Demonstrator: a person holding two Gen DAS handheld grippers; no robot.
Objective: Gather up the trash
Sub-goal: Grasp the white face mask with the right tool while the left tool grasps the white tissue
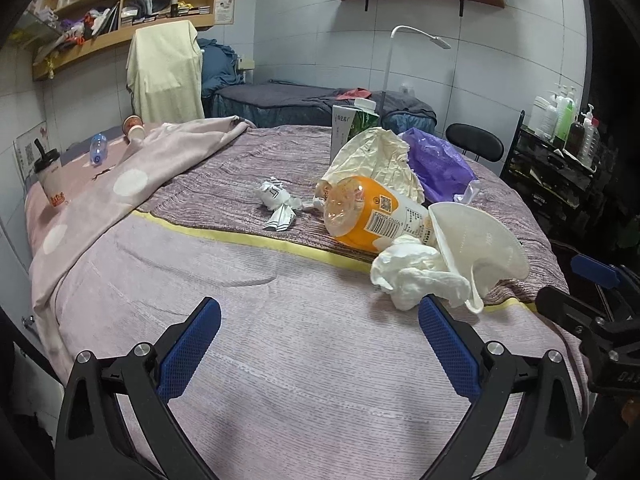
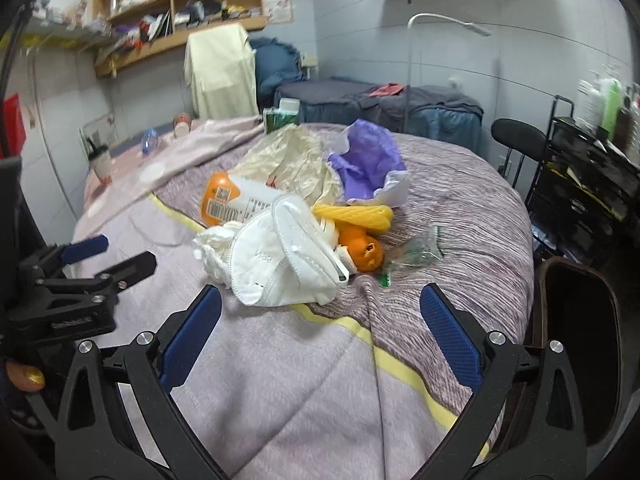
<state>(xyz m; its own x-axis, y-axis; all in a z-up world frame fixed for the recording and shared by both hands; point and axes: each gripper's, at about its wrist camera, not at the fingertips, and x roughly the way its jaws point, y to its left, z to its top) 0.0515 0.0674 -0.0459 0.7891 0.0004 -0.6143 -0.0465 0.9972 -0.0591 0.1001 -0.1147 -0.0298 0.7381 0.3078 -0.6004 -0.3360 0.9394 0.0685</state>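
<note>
Both grippers, left gripper (image 1: 320, 320) and right gripper (image 2: 320, 306), are hanging wide open, holding nothing; white mask (image 2: 288, 256) is lying just ahead of the right one.

- The left gripper (image 1: 319, 316) hovers over a bed (image 1: 240, 280) covered in a pinkish blanket, its blue-padded jaws spread wide and empty.
- Just ahead lie a crumpled tissue (image 1: 416, 276), a white face mask (image 1: 480, 240) and an orange bottle (image 1: 372, 216) on its side, all touching.
- A purple bag (image 1: 436, 160) sits behind them.
</note>
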